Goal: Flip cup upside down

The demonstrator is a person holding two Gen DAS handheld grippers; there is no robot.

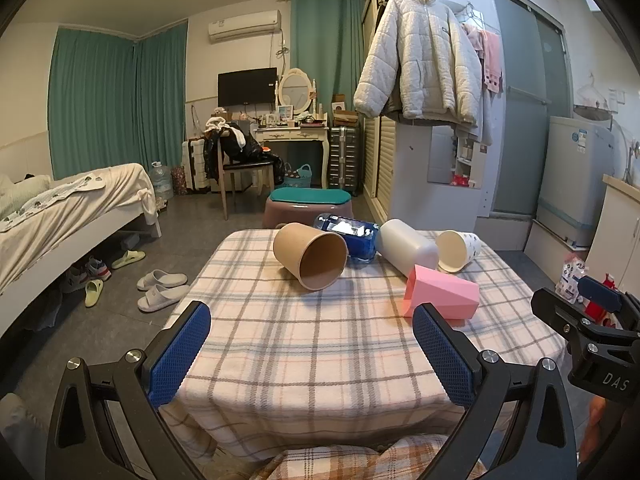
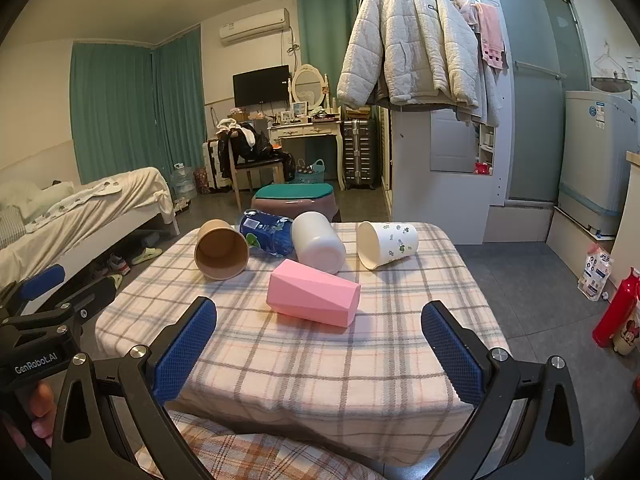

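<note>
Several cups lie on their sides on a plaid-covered table (image 1: 312, 344) (image 2: 320, 360): a brown paper cup (image 1: 310, 254) (image 2: 221, 249) at the left, a white plastic cup (image 1: 406, 245) (image 2: 318, 247), a pink faceted cup (image 1: 442, 294) (image 2: 314, 298) in the middle, and a white patterned paper cup (image 1: 458, 249) (image 2: 386, 243) at the right. My left gripper (image 1: 312, 354) is open and empty above the table's near edge. My right gripper (image 2: 320, 350) is open and empty, just short of the pink cup. Each gripper shows at the edge of the other's view.
A blue plastic bottle (image 1: 350, 236) (image 2: 267, 233) lies between the brown and white cups. A stool with a green cushion (image 2: 294, 198) stands behind the table. A bed (image 1: 68, 216) is at the left, a red bottle (image 2: 616, 308) on the floor at the right.
</note>
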